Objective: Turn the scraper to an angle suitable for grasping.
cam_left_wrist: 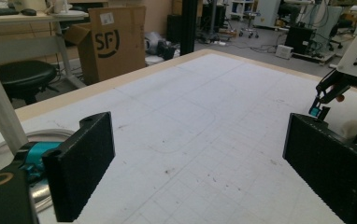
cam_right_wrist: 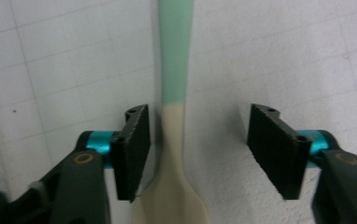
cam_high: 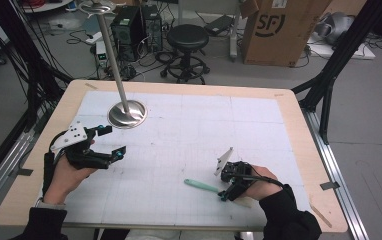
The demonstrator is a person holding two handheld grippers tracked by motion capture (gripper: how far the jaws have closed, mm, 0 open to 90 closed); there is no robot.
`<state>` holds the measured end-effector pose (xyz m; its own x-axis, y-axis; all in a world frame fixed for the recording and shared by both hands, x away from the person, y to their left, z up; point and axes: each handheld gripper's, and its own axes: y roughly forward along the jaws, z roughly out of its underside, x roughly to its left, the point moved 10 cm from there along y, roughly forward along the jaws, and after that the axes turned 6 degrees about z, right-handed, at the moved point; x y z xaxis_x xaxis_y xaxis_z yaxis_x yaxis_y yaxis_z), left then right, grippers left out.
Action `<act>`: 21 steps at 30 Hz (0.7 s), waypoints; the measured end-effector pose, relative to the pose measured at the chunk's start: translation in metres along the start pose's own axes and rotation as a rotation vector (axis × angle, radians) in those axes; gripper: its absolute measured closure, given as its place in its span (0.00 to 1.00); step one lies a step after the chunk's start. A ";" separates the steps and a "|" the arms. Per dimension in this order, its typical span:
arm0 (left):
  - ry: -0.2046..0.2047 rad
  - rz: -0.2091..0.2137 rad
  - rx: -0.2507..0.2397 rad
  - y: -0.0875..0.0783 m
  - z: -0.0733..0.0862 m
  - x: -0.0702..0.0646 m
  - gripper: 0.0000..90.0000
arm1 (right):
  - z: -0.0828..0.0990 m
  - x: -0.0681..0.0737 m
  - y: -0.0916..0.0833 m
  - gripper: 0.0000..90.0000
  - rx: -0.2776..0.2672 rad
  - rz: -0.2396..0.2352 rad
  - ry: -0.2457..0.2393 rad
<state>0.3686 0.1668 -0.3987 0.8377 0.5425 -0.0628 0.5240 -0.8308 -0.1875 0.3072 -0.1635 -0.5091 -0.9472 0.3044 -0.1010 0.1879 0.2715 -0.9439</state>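
Jaws of the right gripper (cam_right_wrist: 197,144) stood partly open astride a spoon (cam_right_wrist: 174,140), the pad on the left of its view just beside the cream part of the handle, the other pad well clear; nothing was clamped. The spoon lay flat on the white mat (cam_high: 189,135), its green end pointing toward the table's middle. Off at the mat's left, the left gripper (cam_high: 111,141) hovered with jaws wide and empty, near a steel stand (cam_high: 127,114).
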 end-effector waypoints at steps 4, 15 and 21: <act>-0.004 0.002 0.009 0.003 0.002 0.001 0.11 | -0.001 0.002 -0.001 0.59 0.022 -0.010 -0.011; -0.005 0.003 0.005 0.002 0.002 0.001 0.11 | -0.003 0.002 -0.003 0.89 0.052 0.006 -0.062; -0.006 0.003 0.006 0.004 0.002 0.001 0.11 | -0.003 0.004 -0.004 0.89 0.060 0.039 -0.078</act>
<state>0.3715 0.1648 -0.4013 0.8385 0.5405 -0.0692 0.5202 -0.8318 -0.1935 0.3037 -0.1604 -0.5052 -0.9571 0.2412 -0.1603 0.2116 0.2047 -0.9557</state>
